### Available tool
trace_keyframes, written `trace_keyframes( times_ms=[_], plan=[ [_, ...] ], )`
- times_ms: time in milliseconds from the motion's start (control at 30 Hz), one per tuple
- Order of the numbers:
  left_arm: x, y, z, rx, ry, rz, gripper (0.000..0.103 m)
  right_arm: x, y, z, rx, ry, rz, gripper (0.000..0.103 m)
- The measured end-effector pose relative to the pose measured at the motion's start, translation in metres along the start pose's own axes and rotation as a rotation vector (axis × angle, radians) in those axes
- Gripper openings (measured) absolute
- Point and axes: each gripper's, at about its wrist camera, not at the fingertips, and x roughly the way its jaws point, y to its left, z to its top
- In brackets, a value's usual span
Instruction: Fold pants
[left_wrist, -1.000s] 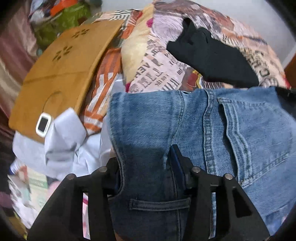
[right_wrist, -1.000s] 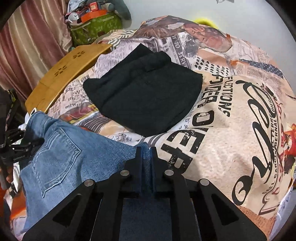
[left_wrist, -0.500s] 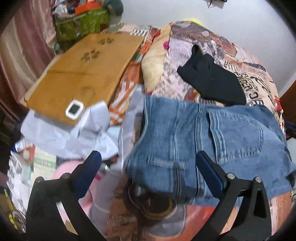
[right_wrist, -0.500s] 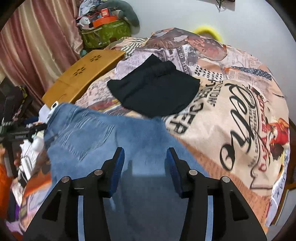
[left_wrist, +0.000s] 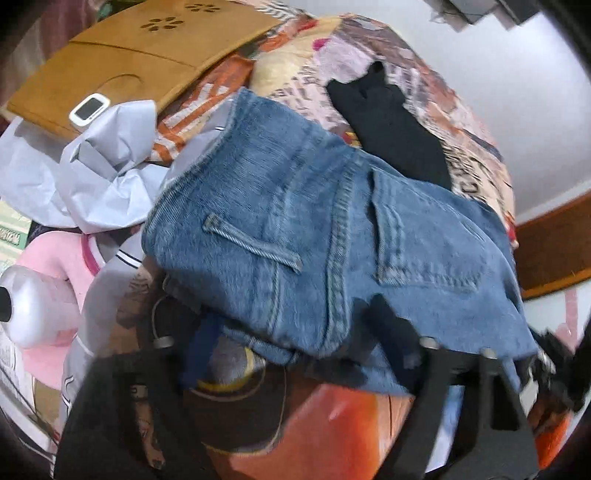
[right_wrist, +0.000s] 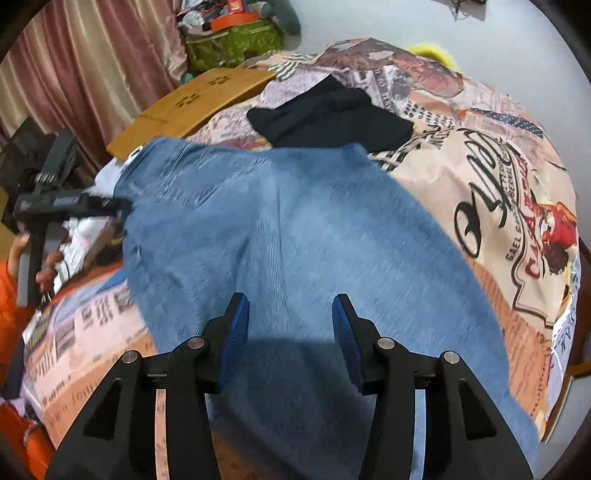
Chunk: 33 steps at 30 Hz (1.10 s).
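Blue jeans (left_wrist: 314, 236) lie on the printed bedspread, waistband and back pocket toward the left wrist camera. In the right wrist view the jeans (right_wrist: 288, 236) spread across the bed. My left gripper (left_wrist: 291, 332) is open, its jaws wide apart at the waistband edge, holding nothing; it is blurred. It also shows at the left of the right wrist view (right_wrist: 70, 203). My right gripper (right_wrist: 290, 325) is open above the denim, blue pads apart, empty.
A folded black garment (right_wrist: 328, 114) lies on the bed beyond the jeans. A wooden lap table (left_wrist: 140, 62) with a small white device (left_wrist: 88, 108) sits at the bed's left, beside crumpled white plastic (left_wrist: 99, 173). Curtains (right_wrist: 92, 59) and a green bag (right_wrist: 232, 40) stand behind.
Both grippers were shut on the jeans a second ago. They have opened and let go, and the jeans now lie on the bed. The left gripper has dropped closer to the waistband.
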Motion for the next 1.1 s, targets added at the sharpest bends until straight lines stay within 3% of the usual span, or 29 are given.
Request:
trace_keyframes(
  times_ms=[67, 100, 133, 400, 633, 833, 933, 1000, 1100],
  plan=[
    [0.002, -0.002, 0.004, -0.017, -0.018, 0.054, 0.05, -0.002, 0.002, -0.004, 0.0, -0.008, -0.004, 0.044],
    [0.001, -0.003, 0.006, -0.012, -0.028, 0.077, 0.029, -0.002, 0.003, -0.005, 0.007, -0.01, -0.002, 0.044],
    [-0.001, -0.005, 0.008, -0.005, -0.04, 0.115, 0.02, -0.003, 0.003, -0.006, 0.015, -0.012, 0.0, 0.044],
    [-0.053, -0.007, 0.016, 0.06, -0.178, 0.108, 0.017, -0.004, 0.001, -0.008, 0.036, -0.004, 0.013, 0.045],
    [-0.037, 0.018, 0.006, 0.008, -0.096, 0.091, 0.017, -0.007, -0.001, -0.012, 0.048, 0.02, 0.034, 0.045],
    [-0.006, 0.03, -0.015, 0.005, -0.042, 0.125, 0.026, -0.012, -0.002, -0.023, 0.083, 0.001, 0.034, 0.052],
    [-0.012, 0.026, -0.015, 0.034, -0.055, 0.171, 0.04, -0.016, -0.003, -0.029, 0.104, -0.014, 0.029, 0.054],
    [-0.02, 0.023, -0.015, 0.065, -0.066, 0.208, 0.058, -0.02, -0.007, -0.033, 0.123, -0.025, 0.021, 0.059],
    [-0.037, 0.016, -0.015, 0.107, -0.112, 0.255, 0.07, -0.024, -0.022, -0.04, 0.183, -0.032, 0.017, 0.065]
  ],
)
